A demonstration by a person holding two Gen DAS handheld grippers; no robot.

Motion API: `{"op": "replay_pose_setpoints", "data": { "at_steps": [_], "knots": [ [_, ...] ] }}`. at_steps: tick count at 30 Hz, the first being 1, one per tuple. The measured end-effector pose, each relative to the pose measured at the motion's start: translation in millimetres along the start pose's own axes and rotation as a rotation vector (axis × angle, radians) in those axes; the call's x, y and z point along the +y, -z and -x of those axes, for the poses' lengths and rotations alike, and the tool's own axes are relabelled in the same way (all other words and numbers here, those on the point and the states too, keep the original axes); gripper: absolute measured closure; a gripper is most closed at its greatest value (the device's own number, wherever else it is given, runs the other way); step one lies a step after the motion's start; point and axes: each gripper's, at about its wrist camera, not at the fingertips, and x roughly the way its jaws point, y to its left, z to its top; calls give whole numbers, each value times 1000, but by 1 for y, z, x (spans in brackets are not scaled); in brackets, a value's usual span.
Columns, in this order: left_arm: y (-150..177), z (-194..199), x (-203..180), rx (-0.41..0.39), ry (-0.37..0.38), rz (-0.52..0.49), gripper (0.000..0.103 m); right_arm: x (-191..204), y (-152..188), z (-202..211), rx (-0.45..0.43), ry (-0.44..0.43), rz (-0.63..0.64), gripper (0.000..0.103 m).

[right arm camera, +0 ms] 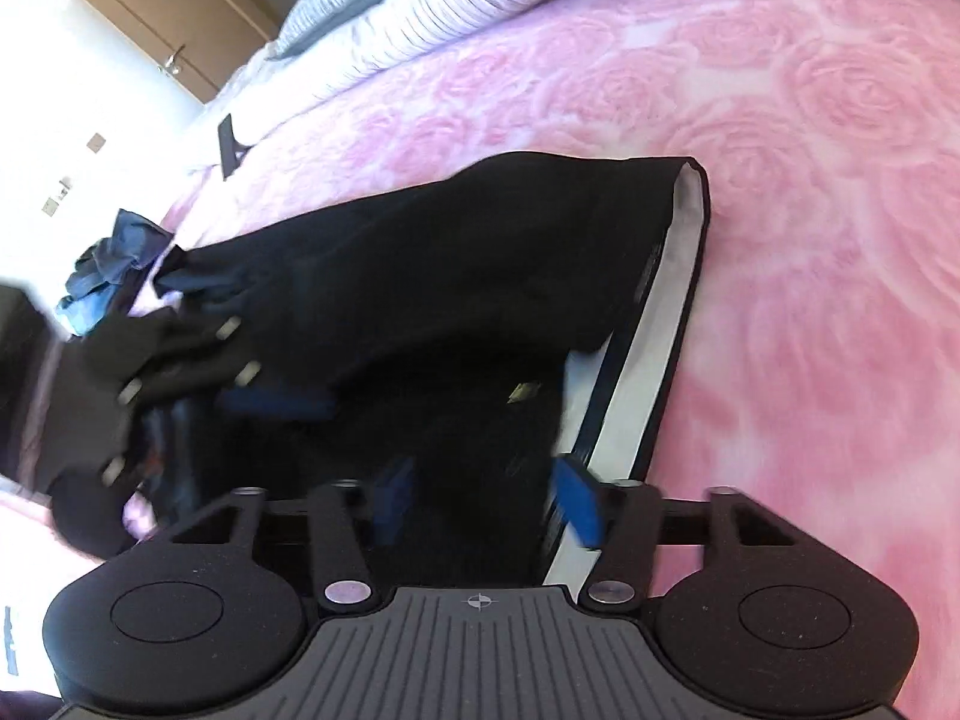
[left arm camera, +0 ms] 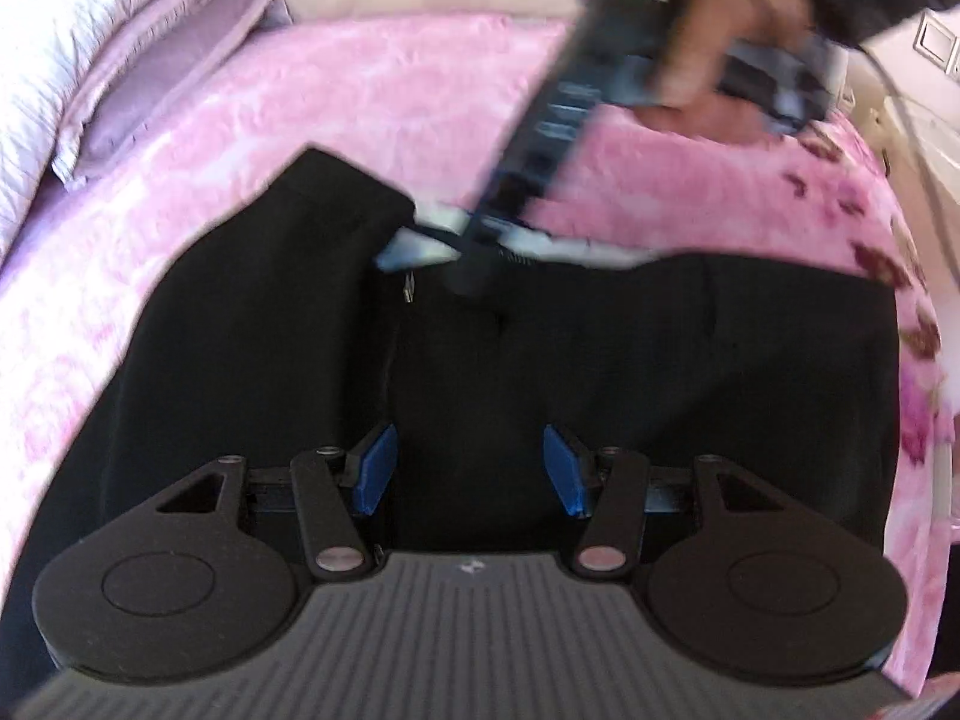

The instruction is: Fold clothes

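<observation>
A pair of black trousers (left arm camera: 540, 372) lies on the pink rose-patterned bedspread (left arm camera: 360, 108), waistband with white lining (left arm camera: 588, 252) at the far side. My left gripper (left arm camera: 471, 468) is open just above the trousers, nothing between its blue pads (left arm camera: 378, 468). My right gripper reaches down to the waistband in the left wrist view (left arm camera: 474, 276). In the right wrist view the right gripper (right arm camera: 486, 504) is open over the trousers (right arm camera: 450, 276), its right pad (right arm camera: 579, 498) beside the white waistband lining (right arm camera: 654, 330). The left gripper (right arm camera: 264, 402) shows blurred at the left.
Folded pale quilts and a lilac pillow (left arm camera: 138, 72) lie at the head of the bed. A bundle of blue clothes (right arm camera: 114, 264) sits near the bed's edge. A wooden door (right arm camera: 162, 18) and wall sockets (left arm camera: 936, 42) are beyond the bed.
</observation>
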Motion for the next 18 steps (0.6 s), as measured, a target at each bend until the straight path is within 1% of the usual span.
{"op": "replay_pose_setpoints", "data": {
  "at_steps": [1, 2, 4, 6, 7, 9, 12, 15, 16, 18],
  "knots": [
    [4, -1, -1, 5, 4, 1, 54, -8, -5, -6, -1, -4, -5, 51],
    [9, -2, -2, 10, 8, 2, 54, -15, -11, -12, -2, -7, -10, 56],
    [16, -1, -7, 8, 10, -8, 54, -27, -21, -24, -4, -15, -30, 60],
    [18, 0, -11, 7, 5, -23, 54, -33, -25, -32, 10, -11, -53, 83],
    [18, 2, -11, 4, 2, -23, 54, -33, -26, -30, 31, -12, -61, 101],
    [18, 9, -13, -15, 6, -15, 54, -33, -27, -24, 75, -22, -78, 102],
    [17, 21, -15, -44, 11, -2, 54, -32, -12, 12, 111, -2, -53, 103],
    [19, 25, -18, -48, 14, 14, 53, -37, 16, 35, 154, 55, -71, 103],
    [19, 26, -19, -46, 12, 18, 53, -38, 24, 36, 168, 62, -78, 103],
    [19, 28, -20, -44, 0, 29, 53, -38, 34, 37, 161, 55, -87, 103]
  ]
}}
